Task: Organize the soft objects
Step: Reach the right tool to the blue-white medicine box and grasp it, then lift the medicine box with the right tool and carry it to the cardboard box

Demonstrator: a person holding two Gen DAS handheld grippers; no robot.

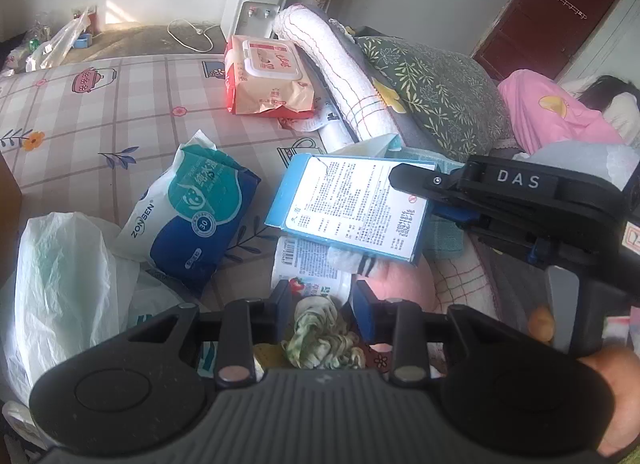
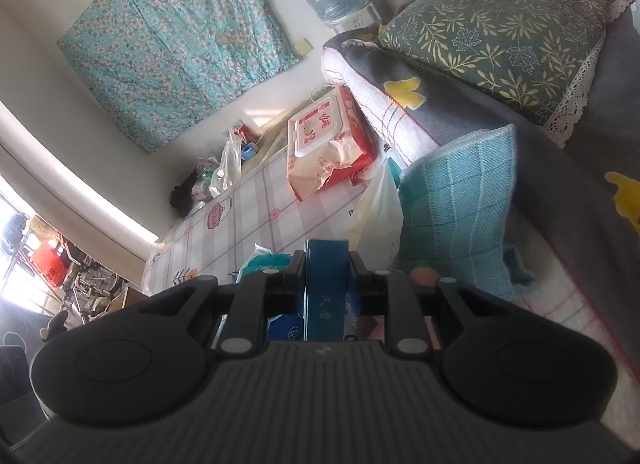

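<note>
Fabric first: left gripper (image 1: 322, 302) pinches a crumpled green-and-white cloth (image 1: 320, 334) at the bed's near edge. Beyond, right gripper (image 2: 326, 264) clamps a flat blue cardboard box (image 1: 352, 206) by its edge; it could pivot and slip.

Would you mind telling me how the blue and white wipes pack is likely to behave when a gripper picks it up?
The blue and white wipes pack looks soft-sided, so it probably dents and sags. Its glossy wrapper may slip.
</note>
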